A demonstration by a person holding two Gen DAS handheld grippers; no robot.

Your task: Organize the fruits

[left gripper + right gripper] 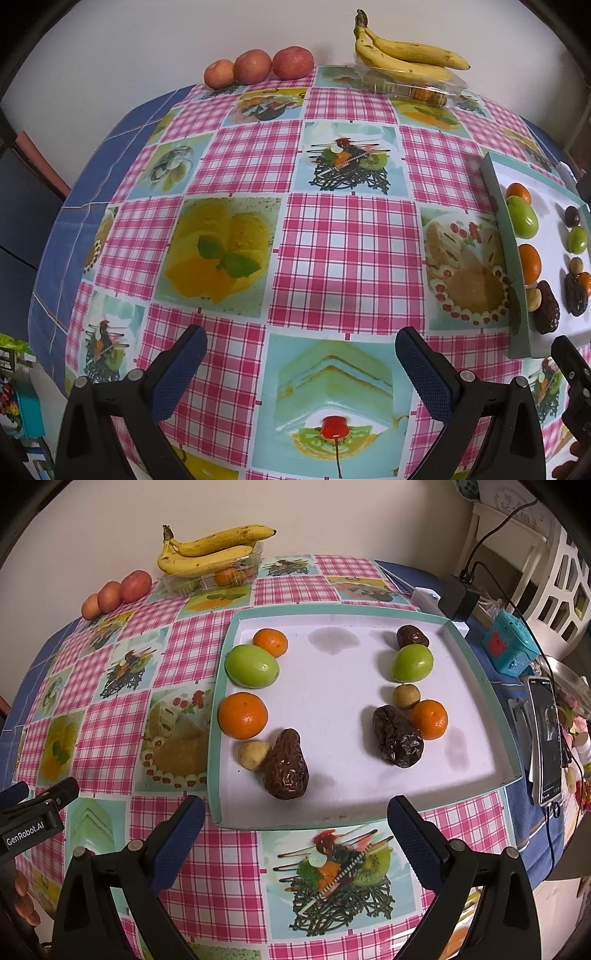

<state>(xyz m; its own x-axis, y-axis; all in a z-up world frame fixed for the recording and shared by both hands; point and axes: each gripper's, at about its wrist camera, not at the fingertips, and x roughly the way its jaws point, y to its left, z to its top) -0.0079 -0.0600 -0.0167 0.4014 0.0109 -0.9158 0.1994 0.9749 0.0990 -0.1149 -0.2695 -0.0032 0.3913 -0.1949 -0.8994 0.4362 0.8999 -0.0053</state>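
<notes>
Both hand-held grippers spread, empty: left [301,345] over counter [332,240]; right [295,816] near tray [480,686]; fruits in tray in two columns, left and right; bananas [207,552], apples [118,590] far left.

I see soft, even indoor light, faint shadows beneath fruit in the tray [221,738], sharp focus, strong fisheye bending the desk [240,258] edges.

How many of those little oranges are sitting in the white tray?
3 in the white tray: one at the far left corner, one at the left edge, one on the right beside a dark date. Another shows in the clear box under the bananas.
</notes>
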